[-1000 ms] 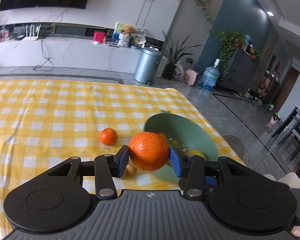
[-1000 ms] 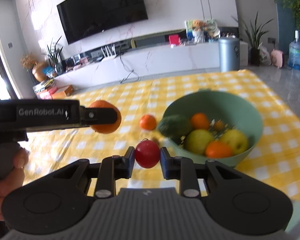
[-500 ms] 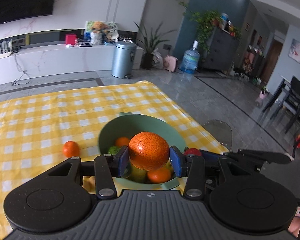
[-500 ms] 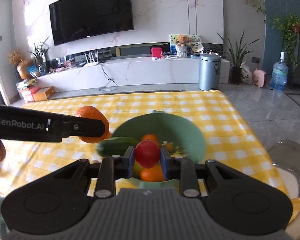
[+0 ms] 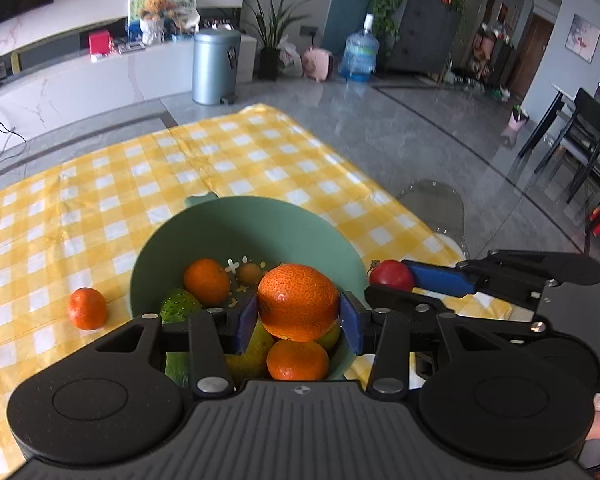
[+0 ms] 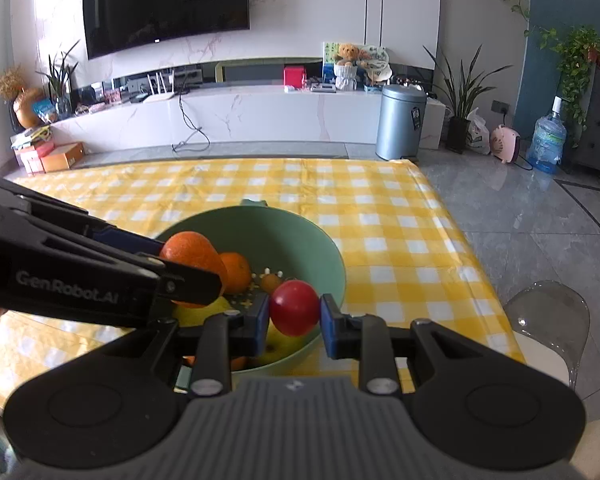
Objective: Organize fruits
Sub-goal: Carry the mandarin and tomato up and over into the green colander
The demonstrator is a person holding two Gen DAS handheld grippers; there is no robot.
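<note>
Left gripper (image 5: pixel 299 317) clamped on large round orange (image 5: pixel 298 301), pads pressing both flanks, held above round green plastic bowl (image 5: pixel 236 220). Right gripper (image 6: pixel 294 322) closed narrow on small glossy red tomato (image 6: pixel 294 307), centred between pads, over bowl's near rim.

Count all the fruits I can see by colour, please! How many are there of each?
Round orange fruits: 4
Tiny orange-brown round fruit: 1
Round red fruit: 1
Yellow-green fruits: 2
Bumpy dark green fruit: 1
Total: 9
</note>
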